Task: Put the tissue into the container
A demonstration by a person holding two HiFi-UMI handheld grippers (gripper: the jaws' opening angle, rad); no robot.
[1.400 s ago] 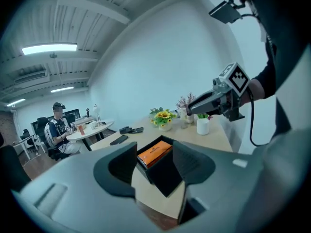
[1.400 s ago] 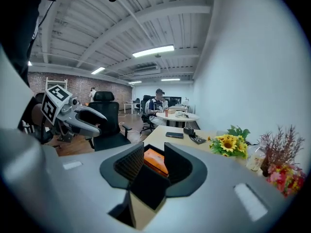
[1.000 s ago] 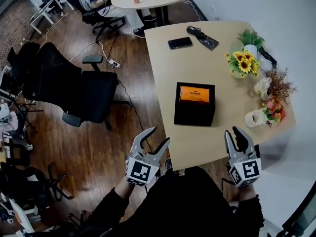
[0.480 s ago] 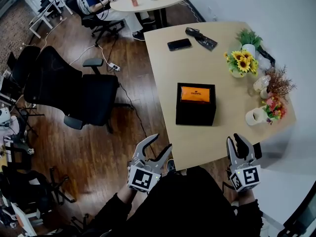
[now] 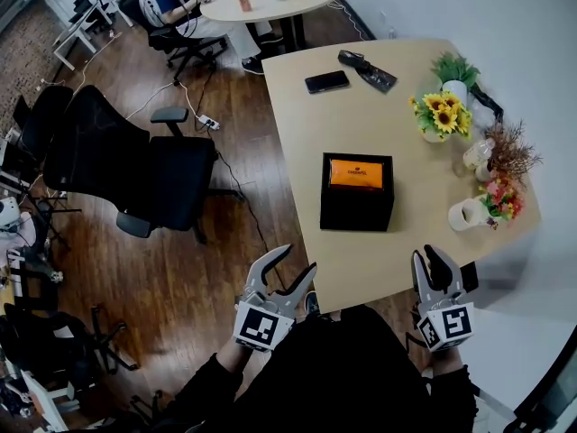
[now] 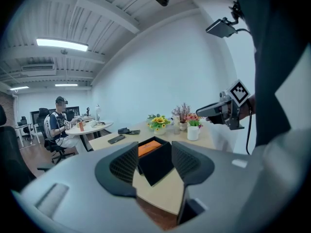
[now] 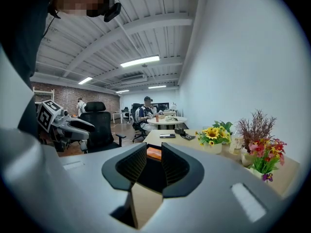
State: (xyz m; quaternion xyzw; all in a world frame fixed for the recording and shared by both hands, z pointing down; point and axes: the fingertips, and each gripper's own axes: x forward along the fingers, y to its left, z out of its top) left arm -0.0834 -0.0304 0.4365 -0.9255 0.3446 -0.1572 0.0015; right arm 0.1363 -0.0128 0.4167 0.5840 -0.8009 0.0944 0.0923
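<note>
1. Nearest, at the bottom of the head view, the left tongs (image 5: 290,266) hang off the near edge of the worktop (image 5: 379,115), above the wooden floor. They are released, jaws parted, with nothing between them. Their own view shows only the distant box through the gap.
2. At the lower right, the right tongs (image 5: 430,258) sit just past the worktop's near corner. They are clenched on nothing.
3. In mid frame the container (image 5: 357,207), an open black box, stands upright on the worktop, well apart from both tongs.
4. The tissue (image 5: 355,171), an orange pack, lies flat inside the container, at its far end.
5. My reading is that the placing itself looks done. The pack is in the box, both tongs are empty and held back, and I see no other tissue lying loose. If a lid or a second pack belongs to the job, neither shows here.
6. Farther off, a mug (image 5: 462,216) and sunflowers (image 5: 443,114) line the right edge. A phone (image 5: 327,80) lies near the far end of the worktop, at the upper middle of the frame. All are clear of the box.
</note>
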